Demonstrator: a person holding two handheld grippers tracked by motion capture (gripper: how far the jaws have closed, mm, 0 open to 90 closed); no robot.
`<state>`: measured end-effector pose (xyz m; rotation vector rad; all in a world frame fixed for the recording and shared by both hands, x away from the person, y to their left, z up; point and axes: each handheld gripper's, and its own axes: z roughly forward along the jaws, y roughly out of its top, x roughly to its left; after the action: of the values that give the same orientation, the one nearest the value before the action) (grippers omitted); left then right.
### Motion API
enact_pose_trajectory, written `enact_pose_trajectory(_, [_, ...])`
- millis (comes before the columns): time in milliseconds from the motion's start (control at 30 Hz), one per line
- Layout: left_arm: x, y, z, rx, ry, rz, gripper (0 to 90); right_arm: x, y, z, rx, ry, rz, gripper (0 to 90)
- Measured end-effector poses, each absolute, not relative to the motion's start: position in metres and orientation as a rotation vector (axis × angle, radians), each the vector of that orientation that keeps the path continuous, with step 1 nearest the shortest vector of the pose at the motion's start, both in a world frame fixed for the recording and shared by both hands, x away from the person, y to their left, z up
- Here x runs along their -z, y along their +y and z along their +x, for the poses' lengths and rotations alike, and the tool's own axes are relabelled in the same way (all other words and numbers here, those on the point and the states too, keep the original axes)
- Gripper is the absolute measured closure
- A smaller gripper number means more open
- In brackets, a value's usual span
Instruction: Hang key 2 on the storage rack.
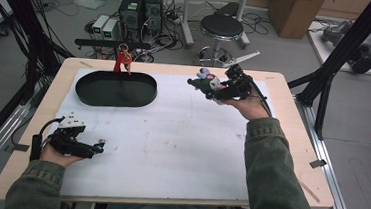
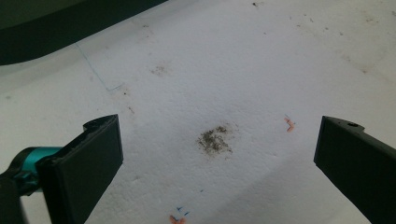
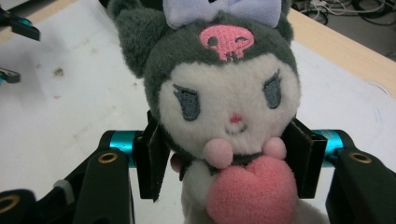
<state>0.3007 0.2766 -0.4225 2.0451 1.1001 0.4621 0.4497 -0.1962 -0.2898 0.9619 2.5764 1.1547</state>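
white table (image 1: 170,143): our right gripper (image 1: 214,88) squeezes the doll (image 1: 204,79), up in the air. left gripper (image 1: 97,146) rests wide apart. tray (image 1: 116,88) comes next, we think.

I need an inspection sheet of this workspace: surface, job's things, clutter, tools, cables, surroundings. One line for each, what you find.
Surface: white sheet on a wooden table, with small stains and pen marks.
Job's things: plush doll held above the table's far right; black oval tray at far left, nothing seen lying in it.
Clutter: small red figure at the tray's far rim; whether it stands inside, cannot tell.
Tools: right tool shut on the doll's neck; left tool open, nothing between the jaws, low at near left.
Cables: one trails from each tool; a tangle on the floor behind.
Surroundings: stool, computer towers, cardboard box, black frame legs.
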Motion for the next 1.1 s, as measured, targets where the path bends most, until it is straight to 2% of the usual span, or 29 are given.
enact_pose_trajectory(567, [0.423, 0.277, 0.301, -0.488, 1.102, 2.028, 1.7, 0.248, -0.129, 0.454, -1.203, 2.607, 0.89, 40.8])
enact_pose_trajectory(1100, [0.423, 0.278, 0.299, -0.495, 1.102, 2.029, 1.7, 0.245, -0.082, 0.478, -1.24, 2.607, 0.915, 40.7])
